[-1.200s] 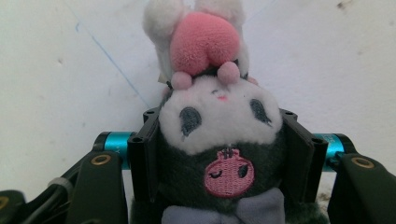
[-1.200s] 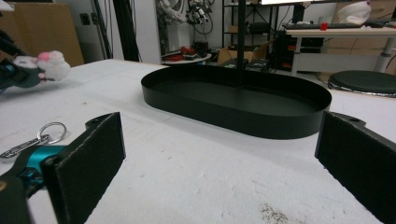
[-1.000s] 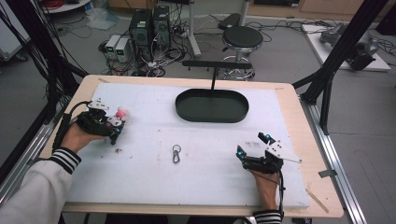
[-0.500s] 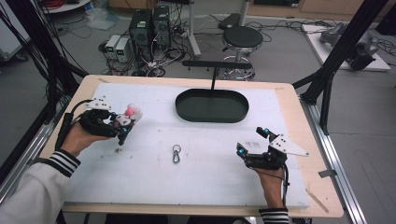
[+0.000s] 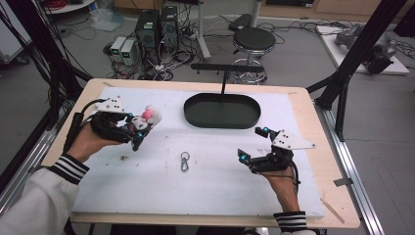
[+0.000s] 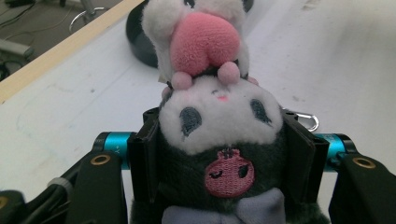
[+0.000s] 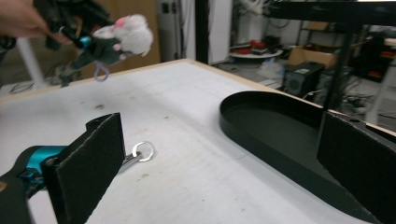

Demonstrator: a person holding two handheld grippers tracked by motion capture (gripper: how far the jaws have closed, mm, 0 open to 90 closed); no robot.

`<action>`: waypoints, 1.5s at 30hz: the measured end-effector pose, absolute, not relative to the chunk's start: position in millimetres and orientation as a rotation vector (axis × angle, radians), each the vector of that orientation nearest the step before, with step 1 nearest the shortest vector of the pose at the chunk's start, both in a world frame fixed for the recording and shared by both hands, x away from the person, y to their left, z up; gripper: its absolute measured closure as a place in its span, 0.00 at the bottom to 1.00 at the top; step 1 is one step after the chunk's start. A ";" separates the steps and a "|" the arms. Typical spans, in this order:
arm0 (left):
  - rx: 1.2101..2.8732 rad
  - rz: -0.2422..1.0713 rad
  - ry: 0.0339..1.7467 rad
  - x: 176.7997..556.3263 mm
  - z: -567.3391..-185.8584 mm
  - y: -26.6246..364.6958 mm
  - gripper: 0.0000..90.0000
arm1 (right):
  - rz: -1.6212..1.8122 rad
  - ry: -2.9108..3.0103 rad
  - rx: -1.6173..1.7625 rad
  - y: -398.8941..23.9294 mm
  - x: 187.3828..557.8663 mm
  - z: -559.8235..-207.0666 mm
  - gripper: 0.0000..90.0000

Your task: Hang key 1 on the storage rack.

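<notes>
Two tongs over a white-covered counter (image 5: 147,196) in the high view. Left tongs (image 5: 138,131) at mid-left of the frame, raised, clamped on a small plush toy (image 5: 148,116) with white face and pink top. Right tongs (image 5: 252,145) at lower right, spread apart, nothing between them. Metal key clip (image 5: 185,161) lying flat near centre, well apart from both. Black oval tray (image 5: 222,110) at upper centre.

Left gripper view: plush toy (image 6: 219,121) at centre frame, dark body squeezed between the two black pads, pink embroidered patch below the face, grey bow at the bottom edge. Key clip (image 6: 306,120) peeking out at right, black tray (image 6: 140,42) at upper left.

Right gripper view: wide-open pads at lower left and lower right. Key clip (image 7: 140,154) on the counter at lower left; tray (image 7: 275,126) at right. Left tongs (image 7: 86,44) with the plush toy (image 7: 128,35) at upper left, above the counter.
</notes>
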State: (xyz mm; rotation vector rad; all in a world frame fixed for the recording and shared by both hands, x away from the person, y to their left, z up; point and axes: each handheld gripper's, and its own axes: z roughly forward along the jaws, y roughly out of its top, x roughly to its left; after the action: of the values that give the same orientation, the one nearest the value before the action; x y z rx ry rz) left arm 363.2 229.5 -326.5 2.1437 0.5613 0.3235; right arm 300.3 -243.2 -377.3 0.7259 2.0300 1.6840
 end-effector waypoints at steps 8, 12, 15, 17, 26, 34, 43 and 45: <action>2.144 0.291 0.491 359.3 -319.1 212.0 0.44 | 1.721 2.150 0.592 -228.1 310.6 -352.7 0.01; 2.132 0.275 0.472 358.0 -316.2 206.5 0.44 | 1.726 2.196 0.530 -220.4 317.2 -339.5 0.01; 2.112 0.269 0.447 356.1 -312.1 202.0 0.44 | 1.746 2.233 0.503 -214.1 322.1 -332.4 0.01; 2.111 0.265 0.433 355.6 -310.7 200.9 0.44 | 1.740 2.244 0.492 -212.4 323.4 -330.8 0.01; 2.103 0.220 0.357 351.8 -305.4 183.5 0.44 | 1.734 2.346 0.384 -189.1 337.1 -319.0 0.01; 2.111 0.191 0.275 347.8 -304.1 166.6 0.44 | 1.766 2.388 0.329 -178.8 346.0 -316.0 0.01; 2.126 0.145 0.198 346.1 -306.3 148.6 0.44 | 1.784 2.444 0.293 -171.2 354.1 -320.4 0.01; 2.132 0.137 0.172 345.7 -307.7 142.7 0.44 | 1.781 2.464 0.258 -164.8 356.8 -318.0 0.01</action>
State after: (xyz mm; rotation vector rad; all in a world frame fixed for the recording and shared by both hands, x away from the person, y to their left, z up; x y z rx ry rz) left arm 345.7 142.7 -307.7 2.1323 0.1722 0.1368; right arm 356.8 -164.8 -318.0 0.2578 2.4643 1.7814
